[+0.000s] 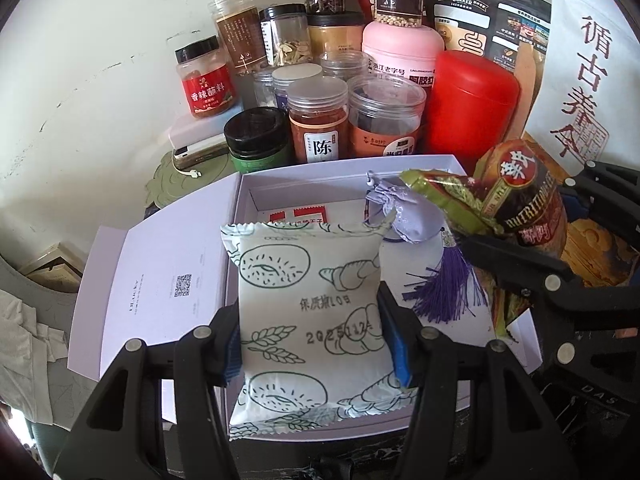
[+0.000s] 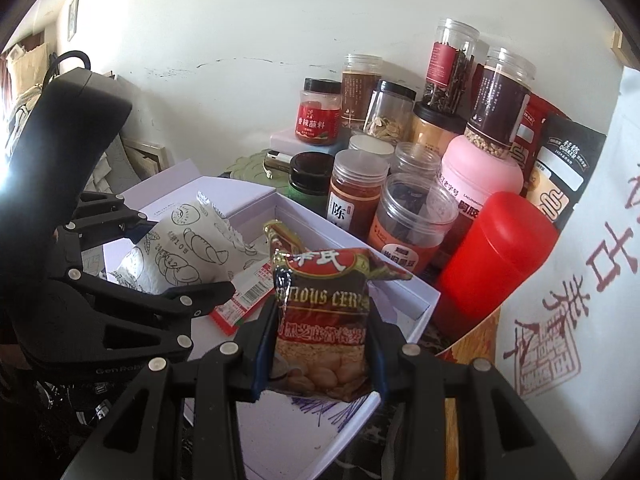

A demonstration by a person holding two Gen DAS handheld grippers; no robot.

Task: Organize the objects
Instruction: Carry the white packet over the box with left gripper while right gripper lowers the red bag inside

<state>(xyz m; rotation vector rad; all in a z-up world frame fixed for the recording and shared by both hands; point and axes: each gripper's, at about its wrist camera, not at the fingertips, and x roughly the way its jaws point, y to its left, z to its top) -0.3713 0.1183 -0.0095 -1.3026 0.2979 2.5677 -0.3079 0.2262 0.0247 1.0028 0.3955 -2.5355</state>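
Two packets in play, one per tool, both over the open white box. The left tool is clamped part-way open on a white packet printed with green bread drawings, its blue pads pressing both sides, the packet hanging over the box's near half. The right tool is squeezed tight on a dark cereal packet, held upright above the box's right side; from the left wrist view that same packet shows at the right with a green-gold top edge. Inside the box: one red-and-white sachet lying flat on the bottom, and one lilac pouch with one purple tassel trailing from it. The box lid lies open flat to the left, one QR code printed on it. Behind the box, a crowd of containers on the table: one red canister, one pink tub, one black-lidded green jar, one red-labelled spice jar, and at least nine more clear plastic jars, two of them stacked on others. One black oat bag leans at the back, one white bag with red characters stands at the far right, and one power bank rests at the left on a green mat.
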